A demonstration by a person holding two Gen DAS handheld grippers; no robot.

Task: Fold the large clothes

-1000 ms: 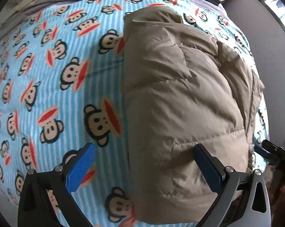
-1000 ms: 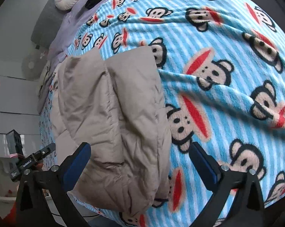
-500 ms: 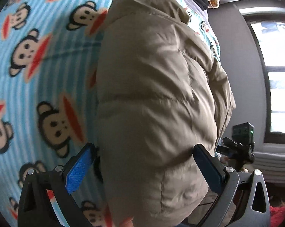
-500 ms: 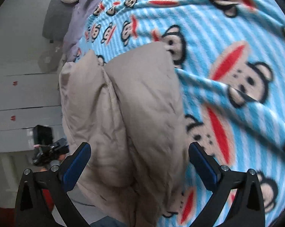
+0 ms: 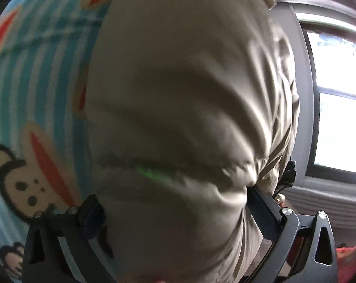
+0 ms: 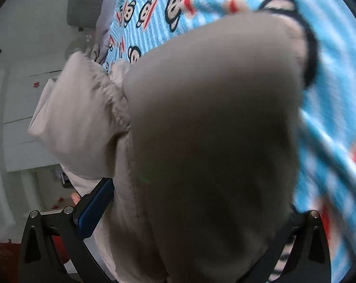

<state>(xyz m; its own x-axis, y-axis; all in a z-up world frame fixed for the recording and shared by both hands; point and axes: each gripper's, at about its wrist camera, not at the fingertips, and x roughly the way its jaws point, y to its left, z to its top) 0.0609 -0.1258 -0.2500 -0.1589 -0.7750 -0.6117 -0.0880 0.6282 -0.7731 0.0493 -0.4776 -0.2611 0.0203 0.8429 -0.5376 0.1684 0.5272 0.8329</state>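
In the left wrist view, the left gripper (image 5: 175,214) had its fingers spread wide around the padded jacket (image 5: 182,99), which lay at the near edge of the blanket (image 5: 36,75), apparently to grasp its end for folding. In the right wrist view, the right gripper (image 6: 197,214) likewise straddled the jacket's bulk, fingers apart and not yet clamped

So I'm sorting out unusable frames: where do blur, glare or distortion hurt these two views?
Left wrist: beige jacket close and smeared, a green flare streak on it, window blown out white, monkey-print blanket soft. Right wrist: jacket fills the centre dark and out of focus, blanket streaked at right; both bend at the fisheye edges.
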